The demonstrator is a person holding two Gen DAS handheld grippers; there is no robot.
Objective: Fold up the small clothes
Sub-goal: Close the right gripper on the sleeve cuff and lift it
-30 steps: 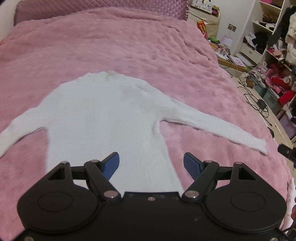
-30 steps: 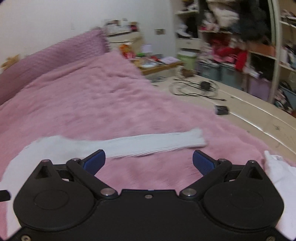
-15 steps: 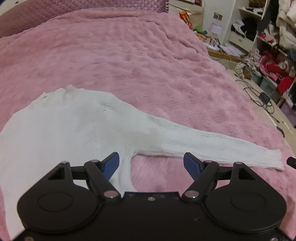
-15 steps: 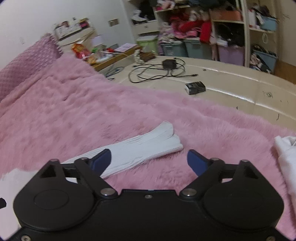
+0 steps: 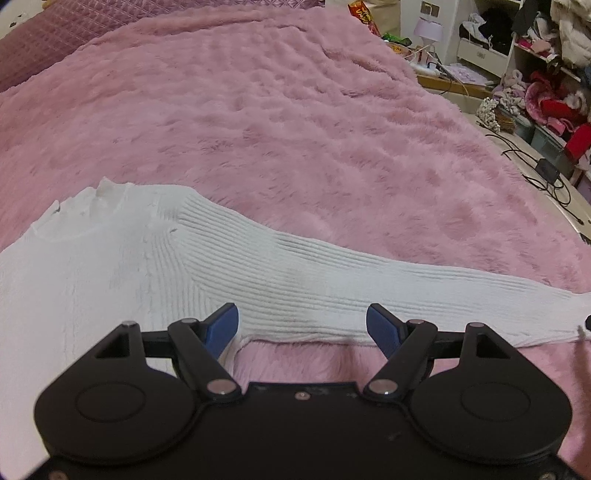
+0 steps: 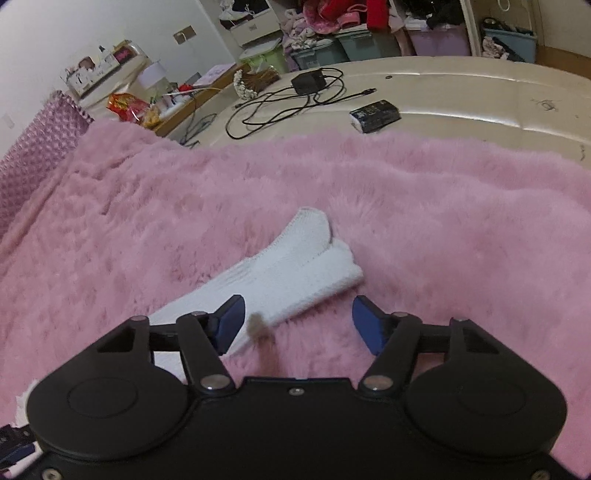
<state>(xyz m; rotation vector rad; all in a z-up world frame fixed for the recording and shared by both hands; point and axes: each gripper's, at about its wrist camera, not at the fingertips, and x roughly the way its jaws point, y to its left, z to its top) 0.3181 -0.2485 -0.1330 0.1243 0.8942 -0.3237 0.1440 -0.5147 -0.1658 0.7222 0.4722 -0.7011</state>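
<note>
A white ribbed long-sleeved sweater (image 5: 110, 266) lies flat on a pink fluffy blanket (image 5: 295, 129). Its right sleeve (image 5: 369, 280) stretches out to the right. My left gripper (image 5: 302, 325) is open and empty, low over the sleeve near the armpit. In the right wrist view the sleeve's cuff end (image 6: 295, 266) lies on the blanket (image 6: 443, 221), just ahead of my right gripper (image 6: 297, 320), which is open and empty with its left fingertip over the sleeve.
The bed's cream edge (image 6: 461, 96) holds a charger with cables (image 6: 306, 85) and a small dark box (image 6: 375, 112). Cluttered shelves and storage bins (image 5: 535, 74) stand to the right. A purple headboard (image 5: 55, 33) is at the far end.
My left gripper has moved right, from the sweater's body to the right sleeve's armpit. My right gripper has swung toward the sleeve's cuff and come closer. Both stayed open.
</note>
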